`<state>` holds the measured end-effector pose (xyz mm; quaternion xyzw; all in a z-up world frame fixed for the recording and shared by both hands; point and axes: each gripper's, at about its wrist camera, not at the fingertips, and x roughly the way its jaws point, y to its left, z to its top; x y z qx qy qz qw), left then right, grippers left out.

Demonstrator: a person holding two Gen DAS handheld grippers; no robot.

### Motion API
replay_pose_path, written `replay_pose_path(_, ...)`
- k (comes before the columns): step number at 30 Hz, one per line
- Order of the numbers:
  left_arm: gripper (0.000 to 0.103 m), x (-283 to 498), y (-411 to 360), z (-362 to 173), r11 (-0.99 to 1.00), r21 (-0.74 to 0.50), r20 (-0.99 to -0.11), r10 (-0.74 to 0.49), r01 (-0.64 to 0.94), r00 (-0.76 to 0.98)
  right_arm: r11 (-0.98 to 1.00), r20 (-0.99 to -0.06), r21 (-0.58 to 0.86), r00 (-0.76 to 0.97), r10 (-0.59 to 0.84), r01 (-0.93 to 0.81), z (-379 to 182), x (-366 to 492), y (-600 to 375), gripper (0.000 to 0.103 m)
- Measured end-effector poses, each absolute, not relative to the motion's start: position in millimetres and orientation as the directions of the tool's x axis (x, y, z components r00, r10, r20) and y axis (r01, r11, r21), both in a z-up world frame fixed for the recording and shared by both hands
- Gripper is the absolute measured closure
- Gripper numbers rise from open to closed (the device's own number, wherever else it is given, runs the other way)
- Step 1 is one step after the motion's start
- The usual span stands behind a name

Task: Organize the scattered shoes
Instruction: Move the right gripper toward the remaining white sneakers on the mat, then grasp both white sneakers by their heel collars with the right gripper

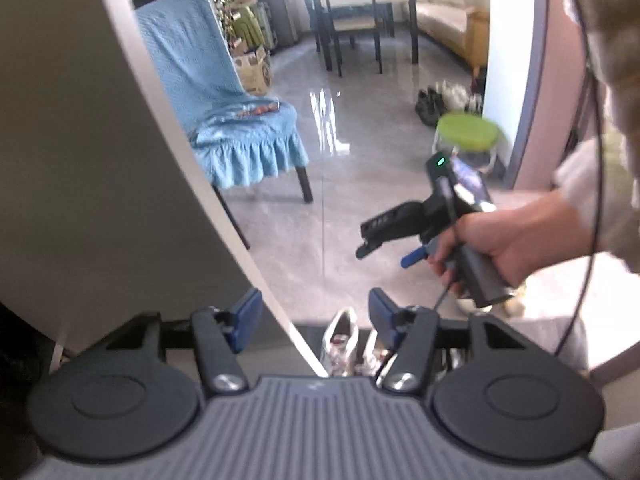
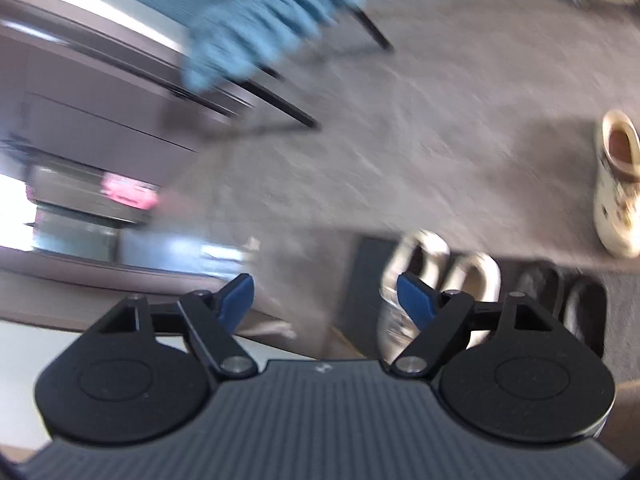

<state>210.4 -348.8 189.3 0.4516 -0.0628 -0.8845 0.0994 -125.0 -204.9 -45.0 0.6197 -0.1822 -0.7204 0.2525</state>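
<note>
A pair of white sneakers (image 1: 342,342) stands side by side on a dark mat (image 2: 360,280), just below my left gripper (image 1: 316,314), which is open and empty. In the blurred right wrist view the white sneakers (image 2: 440,276) lie just beyond the right finger of my right gripper (image 2: 326,300), also open and empty. A pair of dark shoes (image 2: 560,300) sits to the right of them on the mat. A cream clog (image 2: 618,184) lies alone on the grey floor further right. A hand holds the right gripper (image 1: 390,246) above the floor.
A chair with a blue cover (image 1: 232,112) stands to the left, beside a white curved panel (image 1: 120,160). A green-topped stool (image 1: 466,132) and more shoes (image 1: 440,98) sit by the far wall. A dining table (image 1: 360,20) stands at the back.
</note>
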Motion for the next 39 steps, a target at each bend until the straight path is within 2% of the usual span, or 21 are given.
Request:
replay_pose_path(4, 0.037, 219, -344, 150, -0.974, 0.189, -0.821, -0.226, 0.124, -0.524, -0.871, -0.87, 0.491, -0.072, -0.489, -0.014, -178, -129, -219, 0.022)
replay_pose_path(8, 0.037, 237, -353, 102, -0.972, 0.175, -0.864, -0.229, 0.159, -0.448, -0.91, -0.913, 0.408, -0.046, -0.406, -0.07, -291, -132, -256, 0.023)
replay_pose_path(11, 0.037, 232, -351, 71, -0.969, 0.186, -0.888, -0.237, 0.162, -0.395, -0.936, -0.943, 0.332, -0.042, -0.329, -0.115, -346, -131, -280, 0.024)
replay_pose_path(15, 0.037, 238, -356, 58, -0.968, 0.192, -0.905, -0.237, 0.159, -0.353, -0.966, -0.973, 0.231, -0.009, -0.231, -0.116, -395, -129, -300, 0.021)
replay_pose_path(17, 0.037, 238, -355, 58, -0.969, 0.186, -0.908, -0.233, 0.162, -0.347, -0.983, -0.986, 0.168, -0.021, -0.167, -0.073, -395, -126, -311, 0.024)
replay_pose_path(18, 0.037, 237, -354, 59, -0.969, 0.184, -0.91, -0.231, 0.163, -0.345, -0.991, -0.993, 0.117, -0.038, -0.115, -0.056, -391, -121, -315, 0.053)
replay_pose_path(19, 0.037, 237, -354, 59, -0.97, 0.181, -0.911, -0.228, 0.165, -0.342, -0.994, -0.995, 0.09, -0.054, -0.087, -0.058, -387, -117, -313, 0.072)
replay_pose_path(22, 0.037, 229, -354, 69, -0.971, 0.183, -0.906, -0.227, 0.153, -0.357, -0.994, -0.992, 0.091, -0.088, -0.086, -0.055, -376, -108, -303, 0.076)
replay_pose_path(27, 0.037, 223, -360, 71, -0.971, 0.173, -0.902, -0.224, 0.167, -0.369, -0.989, -0.977, 0.098, -0.2, -0.076, -0.107, -336, -85, -265, 0.077)
replay_pose_path(34, 0.037, 232, -362, 93, -0.971, 0.113, -0.906, -0.188, 0.212, -0.379, -0.957, -0.924, 0.228, -0.348, -0.155, -0.178, -250, -51, -196, 0.078)
replay_pose_path(39, 0.037, 237, -345, 112, -0.976, 0.125, -0.89, -0.189, 0.177, -0.415, -0.967, -0.864, 0.233, -0.478, -0.158, -0.101, -170, -39, -169, 0.078)
